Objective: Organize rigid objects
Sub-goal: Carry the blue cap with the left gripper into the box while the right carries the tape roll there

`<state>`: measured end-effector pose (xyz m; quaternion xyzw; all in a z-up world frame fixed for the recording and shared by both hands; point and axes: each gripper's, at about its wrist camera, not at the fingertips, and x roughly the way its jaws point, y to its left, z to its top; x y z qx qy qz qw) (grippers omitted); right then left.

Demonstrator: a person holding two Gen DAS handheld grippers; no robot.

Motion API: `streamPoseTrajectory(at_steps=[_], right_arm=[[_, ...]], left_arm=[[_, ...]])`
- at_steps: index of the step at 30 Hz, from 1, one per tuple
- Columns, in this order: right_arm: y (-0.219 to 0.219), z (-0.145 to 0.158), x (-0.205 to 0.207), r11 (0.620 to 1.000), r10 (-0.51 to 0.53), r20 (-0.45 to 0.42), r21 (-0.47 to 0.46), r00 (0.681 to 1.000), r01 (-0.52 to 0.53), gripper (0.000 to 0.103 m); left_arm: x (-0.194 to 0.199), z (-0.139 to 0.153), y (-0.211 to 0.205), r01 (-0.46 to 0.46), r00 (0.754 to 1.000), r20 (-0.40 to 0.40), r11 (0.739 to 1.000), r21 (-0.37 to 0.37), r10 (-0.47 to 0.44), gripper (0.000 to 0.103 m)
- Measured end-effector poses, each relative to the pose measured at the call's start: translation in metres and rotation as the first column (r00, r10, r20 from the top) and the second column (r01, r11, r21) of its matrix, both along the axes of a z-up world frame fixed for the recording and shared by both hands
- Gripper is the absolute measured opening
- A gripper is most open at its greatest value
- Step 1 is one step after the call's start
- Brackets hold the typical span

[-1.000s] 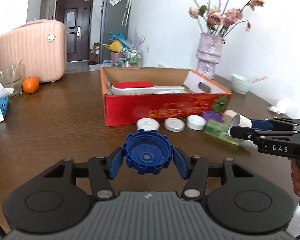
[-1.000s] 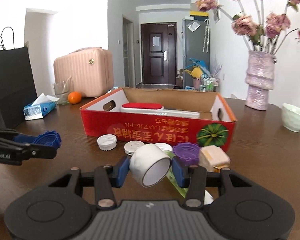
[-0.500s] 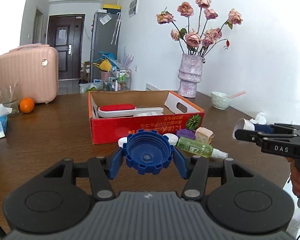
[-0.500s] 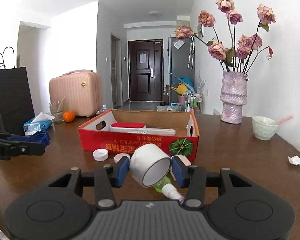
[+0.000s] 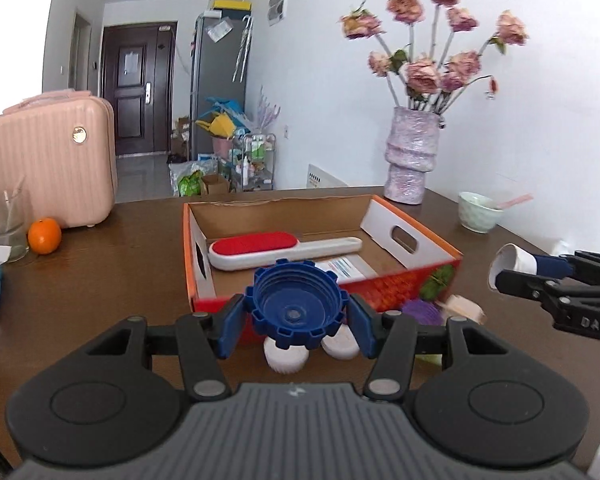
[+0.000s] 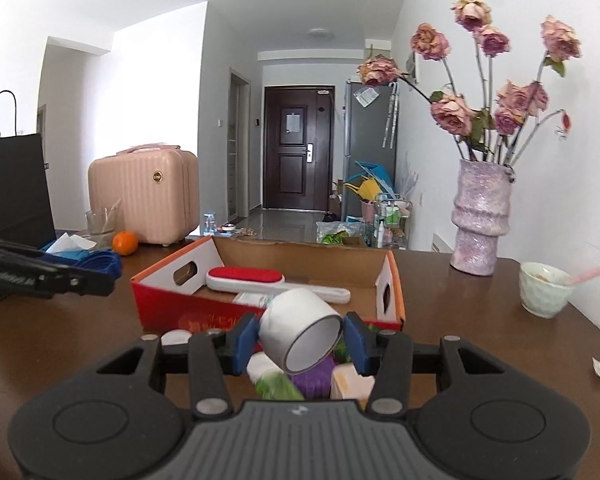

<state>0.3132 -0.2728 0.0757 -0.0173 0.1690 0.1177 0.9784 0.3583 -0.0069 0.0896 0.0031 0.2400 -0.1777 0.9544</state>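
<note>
A ribbed blue cap [image 5: 297,303] is clamped in the left gripper [image 5: 296,322], above the near edge of the red cardboard box [image 5: 400,280]. A smooth white tape roll [image 6: 300,330] is clamped in the right gripper [image 6: 299,338], tilted. White lids [image 5: 286,356] lie on the brown tabletop [image 5: 112,280] just before the box. A red-topped brush [image 5: 284,248] lies inside. "DAS" is read on the right gripper

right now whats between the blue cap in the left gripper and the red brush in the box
In the left wrist view, only the box's near wall and some bare cardboard floor separate the blue cap from the red brush.
</note>
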Motion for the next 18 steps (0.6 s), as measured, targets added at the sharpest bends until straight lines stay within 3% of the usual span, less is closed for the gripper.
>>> streamPoseTrajectory(at_steps=[5,13,18], right_arm=[[-0.003,0.001,0.056,0.998,0.050,-0.056,0.042,0.997,-0.048,0.046],[-0.008,-0.004,0.152,0.999,-0.031,-0.153,0.013,0.988,0.034,0.046],[-0.003,-0.026,0.195,0.998,-0.064,-0.200,-0.036,0.978,0.058,0.047]], left_arm=[[0.054,-0.001,-0.005,-0.017,1.000,-0.024,1.000,0.007,0.017,0.056],[0.132,-0.027,-0.015,-0.062,0.993,-0.103,0.998,0.015,0.063,0.056],[0.157,-0.049,-0.016,-0.082,0.985,-0.151,0.996,0.028,0.085,0.057]])
